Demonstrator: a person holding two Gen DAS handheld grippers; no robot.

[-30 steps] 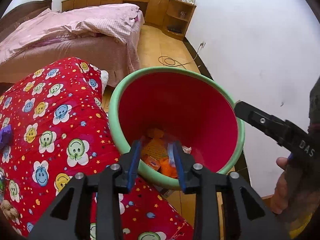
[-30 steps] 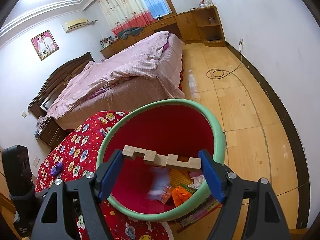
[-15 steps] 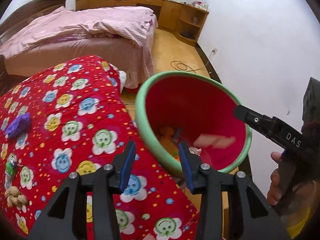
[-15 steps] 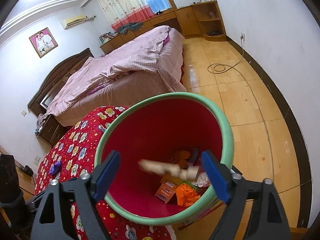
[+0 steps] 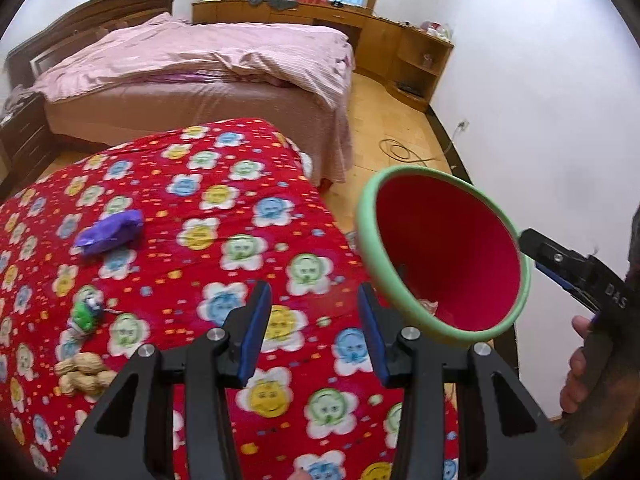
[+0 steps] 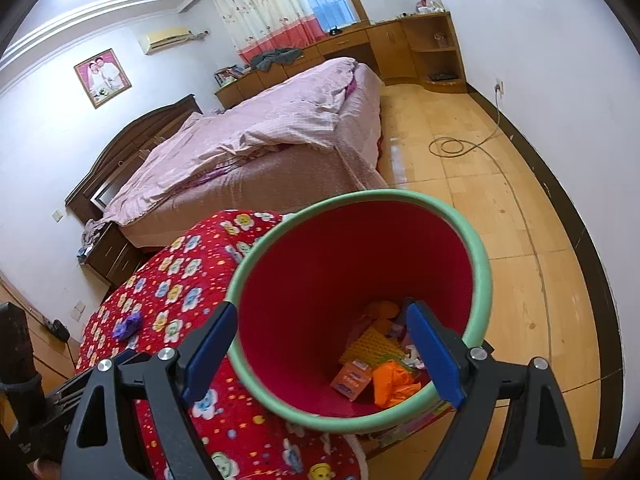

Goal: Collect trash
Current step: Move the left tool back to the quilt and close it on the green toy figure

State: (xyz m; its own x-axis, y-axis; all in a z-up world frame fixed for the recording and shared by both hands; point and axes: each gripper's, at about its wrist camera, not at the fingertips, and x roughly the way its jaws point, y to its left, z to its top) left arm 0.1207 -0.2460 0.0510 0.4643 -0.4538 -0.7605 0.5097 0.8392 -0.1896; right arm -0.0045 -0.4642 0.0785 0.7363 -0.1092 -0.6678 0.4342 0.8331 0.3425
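My left gripper (image 5: 312, 312) hangs open and empty above a red quilt (image 5: 240, 200) printed with smiley flowers. On the quilt to its left lie a purple wrapper (image 5: 110, 232), a small green packet (image 5: 84, 314) and a heap of peanuts (image 5: 82, 374). The red bin with a green rim (image 5: 448, 240) stands to the right of the quilt. My right gripper (image 6: 320, 316) is open and empty over the bin (image 6: 340, 272). In the bin lie an orange wrapper (image 6: 394, 384), a small orange box (image 6: 352, 378) and a yellow packet (image 6: 372, 344).
A bed with pink covers (image 5: 200, 56) stands behind the quilt. Wooden cabinets (image 5: 400, 48) line the far wall. A coiled cable (image 6: 452, 146) lies on the wooden floor. A white wall (image 5: 540, 120) runs close on the right. A hand (image 5: 576, 376) holds the right gripper's handle.
The right gripper's jaws opened and a notched wooden piece fell from them into the bin. The left gripper swung left from over the bin to over the quilt, its jaws widening.
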